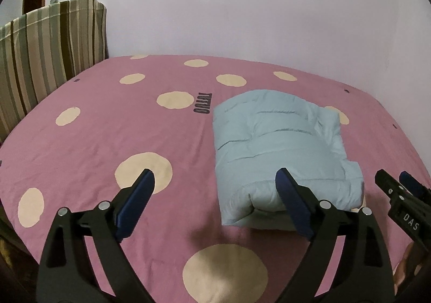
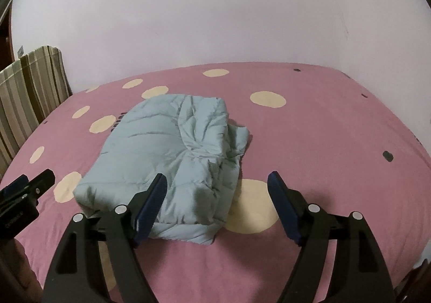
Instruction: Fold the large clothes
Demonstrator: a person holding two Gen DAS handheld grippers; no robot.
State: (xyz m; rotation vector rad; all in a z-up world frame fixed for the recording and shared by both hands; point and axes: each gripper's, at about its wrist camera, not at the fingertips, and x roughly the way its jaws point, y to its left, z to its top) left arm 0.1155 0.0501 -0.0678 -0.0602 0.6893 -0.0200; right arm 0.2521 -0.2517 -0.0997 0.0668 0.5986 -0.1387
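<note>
Left wrist view. Item: pale blue quilted puffer jacket (image 1: 280, 146), padded, soft, stitched in horizontal channels, folded into a thick rectangular bundle. It lies on a pink cotton bedsheet with cream polka dots (image 1: 107, 141), right of centre. Its long axis runs from the near edge away toward the lilac painted wall (image 1: 242, 6); the rounded fold end faces the camera. Left gripper (image 1: 215, 176), black plastic with blue pads, fingers spread wide, holding nothing; its right finger overlaps the jacket's near end, contact not determinable. Right gripper (image 1: 398, 187) enters at the right edge, just beside the jacket; its opening cannot be told here. Striped green-and-brown cushion (image 1: 51, 55) stands upright at far left.

Right wrist view. Same jacket (image 2: 167, 157), left of centre, creased, with a looser crumpled flap on its right side. Long axis again recedes toward the wall. Right gripper (image 2: 216, 179) spread wide, empty; its left finger overlaps the bundle's near end.
</note>
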